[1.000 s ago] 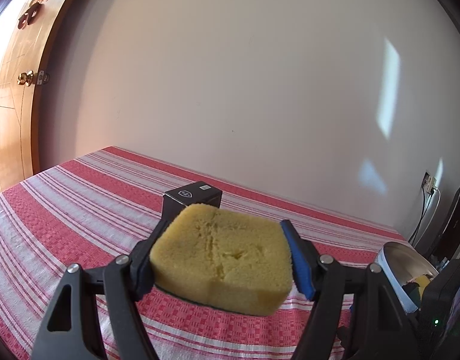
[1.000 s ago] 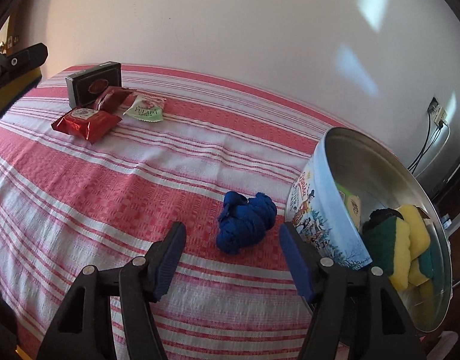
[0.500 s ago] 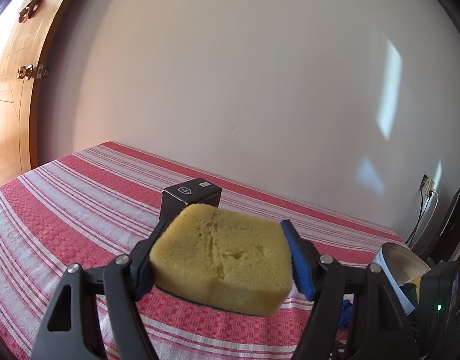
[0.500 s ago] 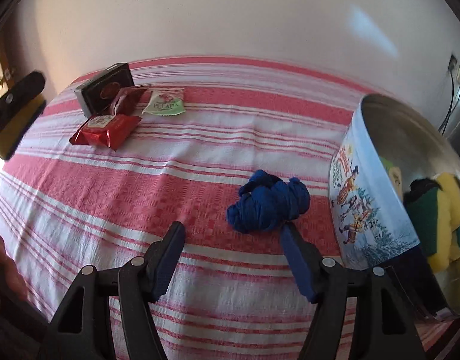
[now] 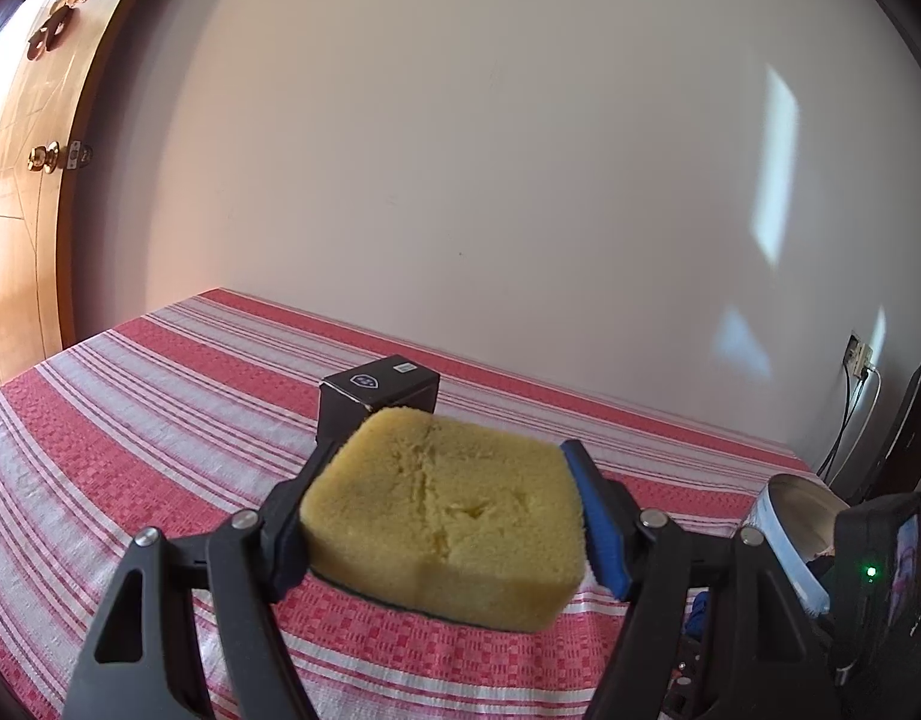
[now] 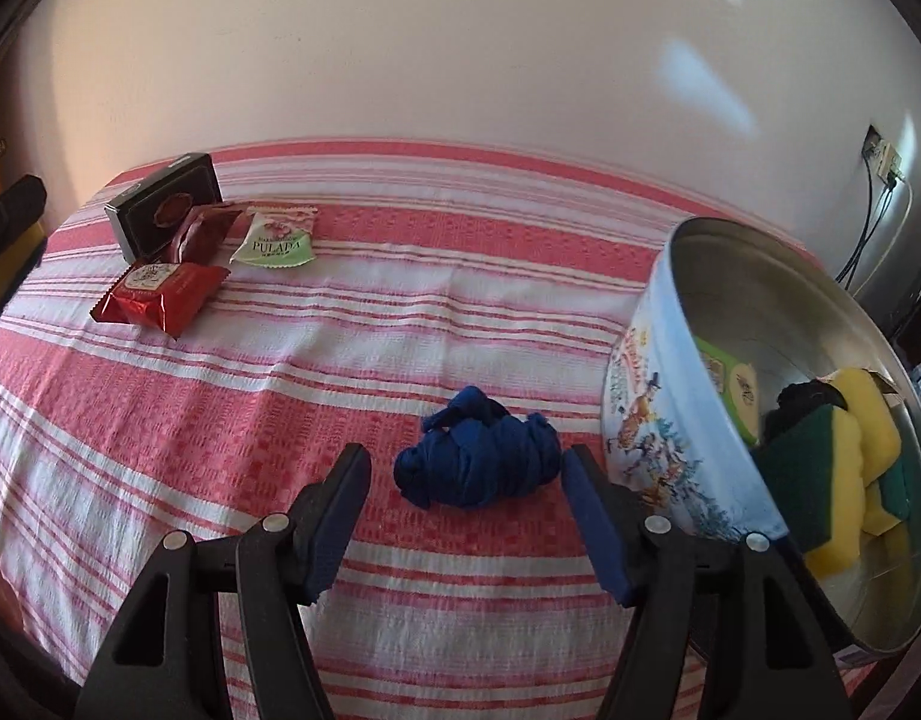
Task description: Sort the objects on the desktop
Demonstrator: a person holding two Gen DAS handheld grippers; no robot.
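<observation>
Sponge (image 5: 442, 510) betw left fingers (image 5: 598, 531), cloth (image 6: 481, 462) ahead right

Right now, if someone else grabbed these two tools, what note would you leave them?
Left tool: shut on the yellow sponge, held above the striped cloth.
Right tool: open, empty, the blue rag between its fingers.
Done: several sponges already sit in the tin.
Left: held sponge, rag, the snack packets and the black box.
</observation>
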